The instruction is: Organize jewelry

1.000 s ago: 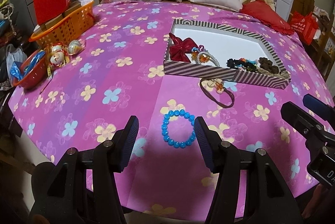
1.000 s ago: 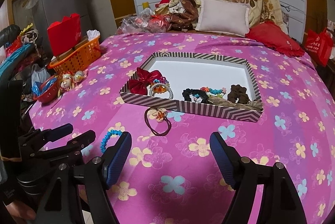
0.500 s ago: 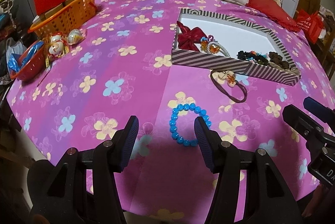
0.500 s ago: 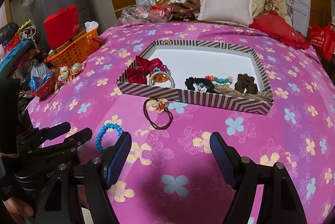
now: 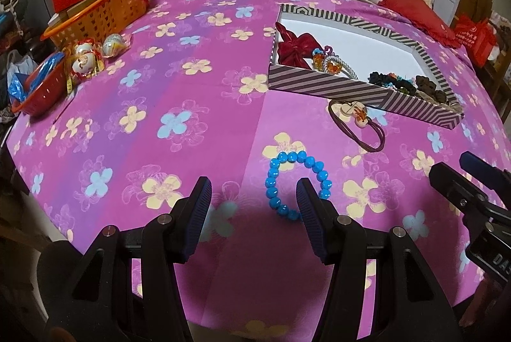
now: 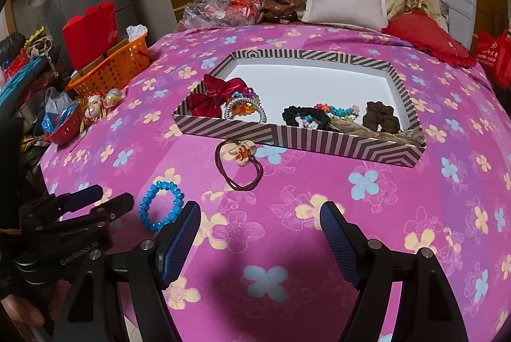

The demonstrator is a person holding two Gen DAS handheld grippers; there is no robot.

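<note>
A blue bead bracelet (image 5: 289, 179) lies on the pink flowered cloth; it also shows in the right wrist view (image 6: 161, 204). My left gripper (image 5: 254, 198) is open, its right finger overlapping the bracelet's ring. A brown hair tie with a cream charm (image 5: 357, 123) lies in front of the striped box (image 5: 319, 84), which holds a red bow (image 5: 292, 49), a beaded band and dark scrunchies. In the right wrist view the hair tie (image 6: 239, 163) lies before the box (image 6: 319, 143). My right gripper (image 6: 260, 233) is open and empty over the cloth.
An orange basket (image 5: 102, 11) with red boxes, a red bowl (image 5: 38, 86) and wrapped round trinkets (image 5: 84, 57) stand at the left edge. Pillows (image 6: 345, 3) and bags line the far side. The cloth's front edge drops off just below both grippers.
My left gripper has moved forward and down toward the blue bracelet, which now sits by its right finger. My right gripper has moved slightly closer to the box.
</note>
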